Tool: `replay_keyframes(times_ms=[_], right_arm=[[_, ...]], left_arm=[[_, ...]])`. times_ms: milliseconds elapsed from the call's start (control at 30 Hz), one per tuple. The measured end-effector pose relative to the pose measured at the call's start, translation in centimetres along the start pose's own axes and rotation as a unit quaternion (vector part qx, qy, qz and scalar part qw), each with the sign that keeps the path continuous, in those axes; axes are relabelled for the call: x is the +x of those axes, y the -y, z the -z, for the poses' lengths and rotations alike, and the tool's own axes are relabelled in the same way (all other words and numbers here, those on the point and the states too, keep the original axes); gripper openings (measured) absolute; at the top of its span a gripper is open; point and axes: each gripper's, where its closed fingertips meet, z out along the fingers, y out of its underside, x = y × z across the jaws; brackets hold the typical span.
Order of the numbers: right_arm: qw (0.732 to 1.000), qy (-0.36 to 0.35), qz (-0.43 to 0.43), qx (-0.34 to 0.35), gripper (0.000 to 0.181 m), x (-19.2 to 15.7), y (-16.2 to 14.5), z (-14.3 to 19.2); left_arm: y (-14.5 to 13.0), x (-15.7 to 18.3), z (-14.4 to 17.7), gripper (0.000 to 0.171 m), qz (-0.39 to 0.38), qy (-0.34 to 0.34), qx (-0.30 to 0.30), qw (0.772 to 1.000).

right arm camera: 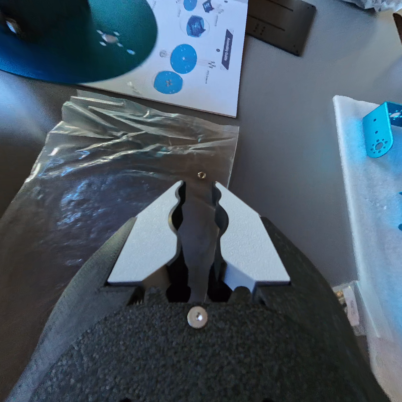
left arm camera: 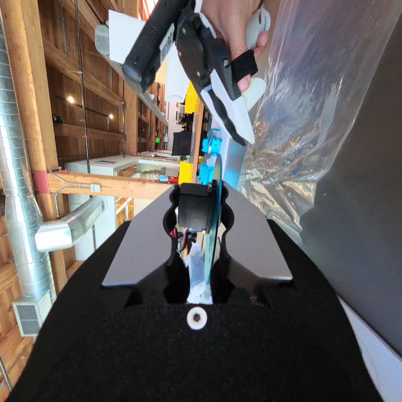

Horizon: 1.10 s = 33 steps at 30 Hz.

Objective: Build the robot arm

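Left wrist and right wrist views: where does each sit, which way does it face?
Left wrist view: on the left gripper, rolled sideways, facing along the table into the room; it is shut on a black motor with a blue disc; the right gripper and a hand show.
Right wrist view: on the right gripper, looking down at the clear bag and a small nut.
Shared: bag, disc.

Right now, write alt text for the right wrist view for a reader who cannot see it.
The right gripper hangs open over a crumpled clear plastic bag on a grey table, a small metal nut just beyond its fingertips. Behind lie a printed sheet and a blue-green disc; a blue bracket rests on white foam at right.
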Motion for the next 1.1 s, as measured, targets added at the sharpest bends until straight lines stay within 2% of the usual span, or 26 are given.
replay_keyframes(times_ms=[100,200,333,467,533,600,700,800,900,1100], right_arm=[[1.000,0.016,-0.007,-0.010,0.020,0.0,-0.1,-1.1],[1.000,0.003,0.002,-0.011,0.015,0.2,0.0,-1.5],[1.000,0.009,0.005,-0.008,0.006,-0.2,0.1,-1.8],[1.000,-0.012,0.008,-0.007,0.006,0.2,0.2,-1.5],[1.000,-0.003,0.012,0.017,0.006,-0.4,1.4,-0.4],[0.998,0.027,0.009,0.058,0.006,-1.9,3.8,1.5],[0.989,0.103,0.001,0.104,0.005,-5.5,7.3,4.0],[0.992,0.096,0.010,0.083,0.005,-6.8,8.1,4.1],[0.996,0.064,0.026,0.052,0.006,-6.5,7.6,3.8],[0.996,0.067,0.020,0.051,0.006,-7.0,7.7,3.6]], left_arm=[[-0.6,0.4,0.6,0.036,-0.003,-0.002,-0.016,1.000],[-0.9,0.9,0.8,0.036,-0.005,-0.003,-0.024,1.000],[-1.0,1.2,0.4,0.036,-0.003,-0.003,-0.020,1.000],[-0.7,1.3,-0.5,0.036,-0.023,-0.001,-0.008,1.000],[-0.4,1.3,-1.0,0.036,-0.036,0.002,-0.001,0.999],[0.0,1.4,-1.7,0.036,-0.045,0.003,0.005,0.999],[0.6,1.5,-2.6,0.036,-0.050,0.010,0.012,0.999],[1.2,1.2,-3.2,0.036,-0.040,0.022,0.013,0.999],[1.7,0.9,-3.5,0.036,-0.032,0.036,0.014,0.999],[2.0,0.8,-3.7,0.036,-0.015,0.045,0.009,0.999]])
